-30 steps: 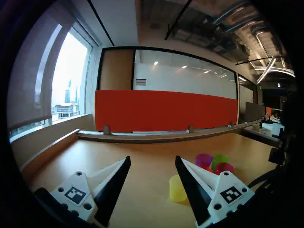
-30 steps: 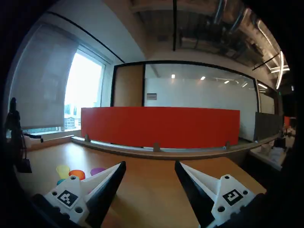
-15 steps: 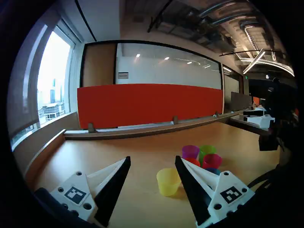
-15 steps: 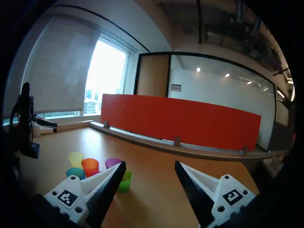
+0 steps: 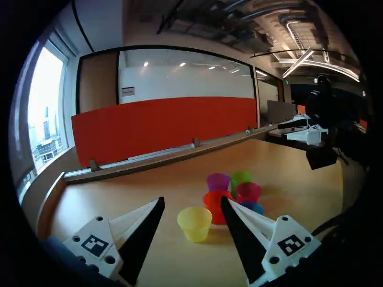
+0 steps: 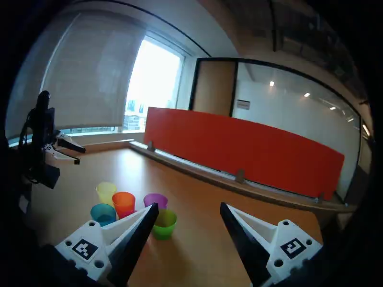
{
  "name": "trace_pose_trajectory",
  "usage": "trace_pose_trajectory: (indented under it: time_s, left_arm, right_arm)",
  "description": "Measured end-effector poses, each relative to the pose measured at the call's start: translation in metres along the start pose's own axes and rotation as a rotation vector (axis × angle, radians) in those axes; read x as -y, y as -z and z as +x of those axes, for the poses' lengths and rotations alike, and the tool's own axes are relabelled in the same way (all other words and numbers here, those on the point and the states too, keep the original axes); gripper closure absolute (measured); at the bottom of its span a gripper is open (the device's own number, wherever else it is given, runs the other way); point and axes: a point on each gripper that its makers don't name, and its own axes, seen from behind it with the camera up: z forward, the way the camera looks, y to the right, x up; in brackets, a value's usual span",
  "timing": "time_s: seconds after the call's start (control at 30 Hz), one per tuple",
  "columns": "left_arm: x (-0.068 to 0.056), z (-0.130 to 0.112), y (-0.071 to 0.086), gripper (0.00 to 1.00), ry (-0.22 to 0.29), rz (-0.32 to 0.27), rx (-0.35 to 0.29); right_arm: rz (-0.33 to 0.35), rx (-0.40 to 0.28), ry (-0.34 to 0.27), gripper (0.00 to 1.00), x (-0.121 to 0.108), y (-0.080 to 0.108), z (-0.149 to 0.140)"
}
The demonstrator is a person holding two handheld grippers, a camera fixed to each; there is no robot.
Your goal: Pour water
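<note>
Left gripper (image 5: pixel 191 200) and right gripper (image 6: pixel 189 205): fingers (image 5: pixel 143 227) wide, empty. Cups (image 5: pixel 214 202) cluster at lower centre (yellow cup (image 5: pixel 194 223) nearest), presumably grouped for short pouring reach.

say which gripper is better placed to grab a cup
Left, probably: the yellow cup lies ahead between the left gripper's open fingers; the green cup sits off-centre for the right gripper.

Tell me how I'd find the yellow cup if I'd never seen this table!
Start at the long red divider panel along the far edge of the wooden table. In front of it stands a huddle of small coloured plastic cups. The translucent yellow plastic cup sits at the huddle's edge beside the orange plastic cup, the only yellow cup there.
</note>
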Motion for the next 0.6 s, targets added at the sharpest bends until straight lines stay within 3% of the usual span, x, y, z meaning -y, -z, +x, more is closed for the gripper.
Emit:
trace_pose_trajectory:
  time_s: [0.6]
  left_arm:
    - [-0.034,-0.013,-0.008,0.14,-0.044,-0.169,0.084]
  right_arm:
    - [0.106,0.098,0.078,0.0,0.014,-0.016,-0.017]
